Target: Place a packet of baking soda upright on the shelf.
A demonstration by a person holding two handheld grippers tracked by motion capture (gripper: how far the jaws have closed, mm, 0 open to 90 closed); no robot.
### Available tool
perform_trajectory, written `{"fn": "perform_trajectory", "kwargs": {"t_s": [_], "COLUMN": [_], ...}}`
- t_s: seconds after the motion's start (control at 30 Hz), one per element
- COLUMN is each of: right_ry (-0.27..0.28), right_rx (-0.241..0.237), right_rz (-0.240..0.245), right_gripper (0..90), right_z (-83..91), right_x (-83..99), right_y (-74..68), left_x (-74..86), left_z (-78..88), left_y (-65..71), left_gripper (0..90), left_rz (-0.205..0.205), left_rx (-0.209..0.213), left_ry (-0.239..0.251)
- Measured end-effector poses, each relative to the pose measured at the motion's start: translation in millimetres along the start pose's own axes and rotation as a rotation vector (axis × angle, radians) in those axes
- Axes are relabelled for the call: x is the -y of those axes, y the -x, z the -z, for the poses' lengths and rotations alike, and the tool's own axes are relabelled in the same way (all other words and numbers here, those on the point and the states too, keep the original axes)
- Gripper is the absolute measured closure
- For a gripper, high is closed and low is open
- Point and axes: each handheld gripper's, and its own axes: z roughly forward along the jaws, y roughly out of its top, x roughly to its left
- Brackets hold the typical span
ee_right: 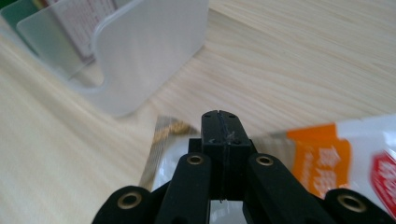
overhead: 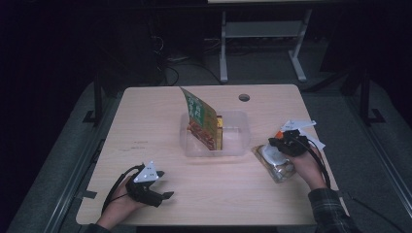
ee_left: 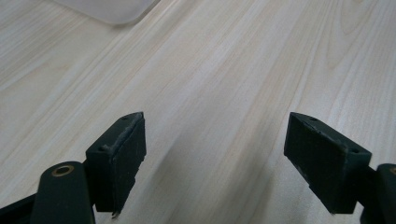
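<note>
A clear snack packet with orange and white print (overhead: 274, 164) (ee_right: 322, 161) lies on the wooden table at the right. My right gripper (overhead: 278, 144) (ee_right: 219, 119) hovers over the packet's near edge, jaws pressed together, and nothing is visible between the pads. To its left stands a clear plastic bin (overhead: 239, 145) (ee_right: 140, 60) with a green pouch (overhead: 200, 116) (ee_right: 16, 14) leaning upright inside. My left gripper (overhead: 164, 188) (ee_left: 215, 158) rests low at the front left, jaws wide apart over bare wood.
A round cable hole (overhead: 244, 97) sits near the table's far edge. A corner of the bin (ee_left: 112, 9) lies ahead of the left jaws. Beyond the table are dark floor and a white desk frame (overhead: 262, 43).
</note>
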Motion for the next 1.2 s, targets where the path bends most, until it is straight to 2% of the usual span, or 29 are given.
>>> {"fn": "perform_trajectory", "kwargs": {"t_s": [0.23, 0.33, 0.4, 0.43, 0.47, 0.53, 0.8, 1.0, 1.2], "right_ry": [-0.057, -0.078, -0.116, -0.104, -0.108, -0.108, -0.11, -0.126, -0.133], "right_rx": [-0.014, -0.029, -0.031, -0.036, -0.05, -0.073, -0.12, -0.164, -0.198], "right_rz": [0.018, 0.025, 0.04, 0.045, 0.024, 0.012, 0.032, 0.093, 0.124], "right_gripper": [89.9, 89.9, 90.0, 90.0, 90.0, 90.0, 90.0, 90.0, 90.0], "right_z": [15.1, 15.6, 12.3, 11.6, 12.0, 12.4, 16.0, 16.1, 16.2], "right_x": [21.8, 28.2, 32.0, 33.3, 33.8, 35.0, 40.3, 40.1, 41.0], "right_y": [4.7, 5.5, 4.3, 4.7, 5.2, 5.3, -9.7, -25.8, -44.6], "left_x": [-0.7, -0.6, -0.5, -0.4, -0.3, -0.2, -0.7, -0.8, -0.8], "left_z": [-1.1, -1.9, -2.4, -2.5, -2.8, -2.7, -3.6, -5.1, -5.1], "left_y": [0.8, 0.8, 1.3, 1.4, 1.5, 1.2, 1.8, 2.9, 2.9], "left_gripper": [20.4, 20.5, 20.5, 20.5, 20.5, 20.6, 20.7, 20.7, 20.7], "left_rz": [0.0, 0.001, 0.006, 0.007, 0.007, 0.003, -0.002, -0.003, -0.006], "left_rx": [0.003, 0.005, 0.005, 0.005, 0.006, 0.007, 0.011, 0.015, 0.015], "left_ry": [-0.002, -0.005, 0.001, 0.002, 0.002, -0.004, -0.01, -0.013, -0.017]}}
